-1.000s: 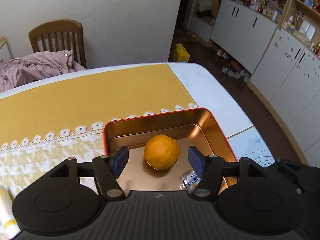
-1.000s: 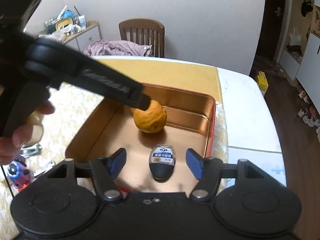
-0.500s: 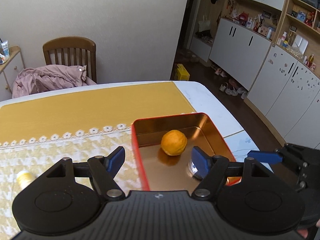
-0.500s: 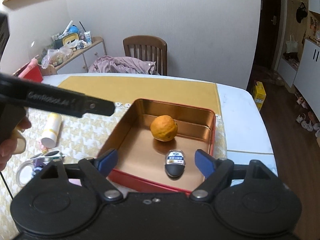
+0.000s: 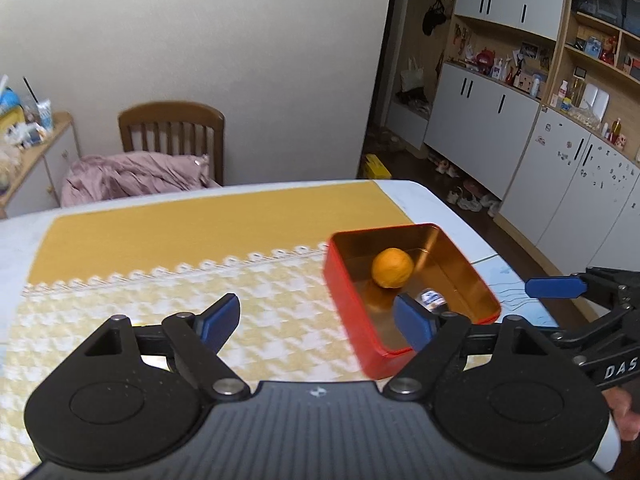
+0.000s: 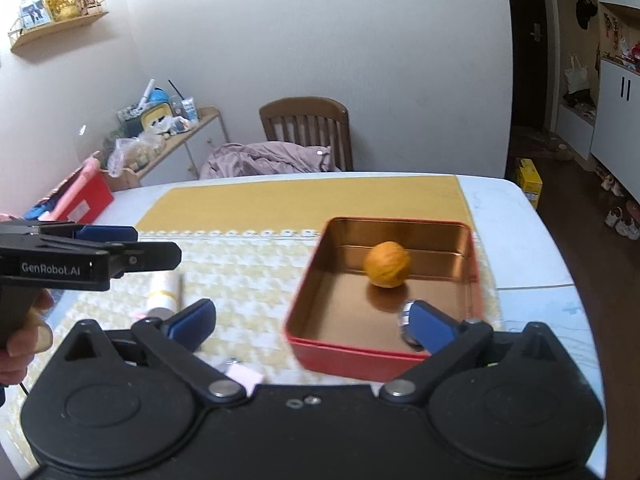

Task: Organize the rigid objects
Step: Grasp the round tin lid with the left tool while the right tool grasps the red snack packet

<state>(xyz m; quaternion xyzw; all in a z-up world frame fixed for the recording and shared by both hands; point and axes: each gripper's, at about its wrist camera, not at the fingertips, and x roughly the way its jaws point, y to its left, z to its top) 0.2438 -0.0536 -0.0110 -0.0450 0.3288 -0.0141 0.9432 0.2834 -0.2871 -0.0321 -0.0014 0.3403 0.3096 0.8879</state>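
A red tin with a copper inside stands on the patterned tablecloth. In it lie an orange and a small dark oval case with a white label, partly hidden behind a fingertip in both views. My left gripper is open and empty, raised above the cloth left of the tin. My right gripper is open and empty, raised in front of the tin's near left corner. A white and yellow tube lies on the cloth left of the tin.
A wooden chair with a pink cloth stands at the table's far side. A pink item and a small metal piece lie near the front. A cluttered side cabinet stands at left, white cupboards at right.
Both grippers have pulled back and up from the tin and shifted left, staying open. The orange and the case rest in the tin as before.
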